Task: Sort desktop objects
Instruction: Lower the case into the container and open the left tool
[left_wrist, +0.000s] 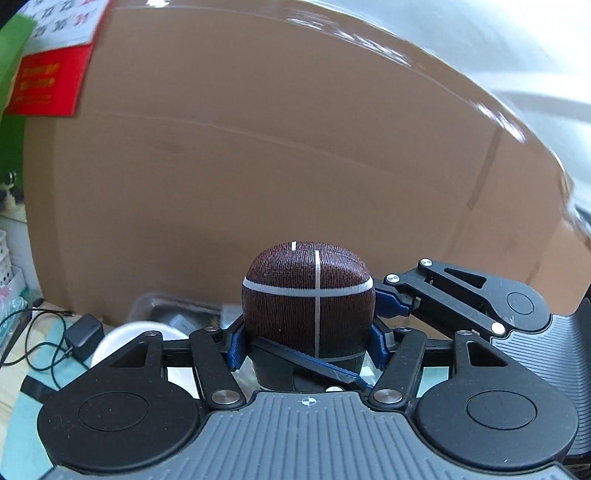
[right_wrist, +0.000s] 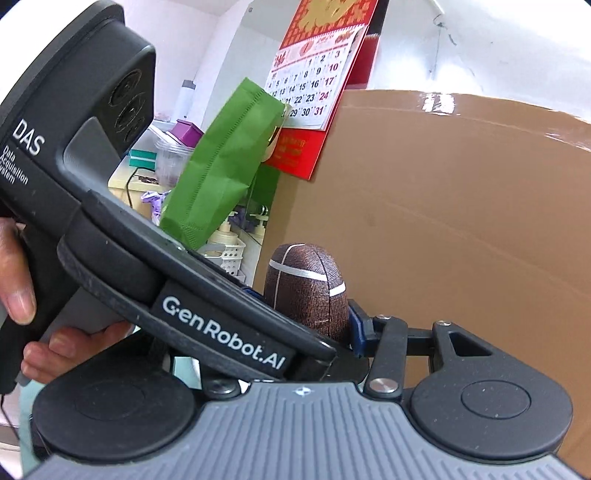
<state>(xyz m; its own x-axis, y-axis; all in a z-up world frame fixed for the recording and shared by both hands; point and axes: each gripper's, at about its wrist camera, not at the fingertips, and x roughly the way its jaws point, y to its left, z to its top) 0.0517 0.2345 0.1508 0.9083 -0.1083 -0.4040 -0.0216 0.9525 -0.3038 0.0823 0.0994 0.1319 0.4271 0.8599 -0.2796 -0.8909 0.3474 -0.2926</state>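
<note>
A brown woven dome with white bands and a dark base is held up in front of a large cardboard box. My left gripper is shut on it, its blue pads pressing the lower sides. My right gripper comes in from the right. One of its fingers touches the dome's right side. Its toothed finger lies across the front of the base. In the right wrist view the dome sits against the right gripper's blue pad. The left gripper's body hides the other finger.
The cardboard box fills the background close ahead. A red wall calendar and a green bag hang to its left. Below lie a white bowl, a black charger with cable and a clear plastic tray. A hand grips the left handle.
</note>
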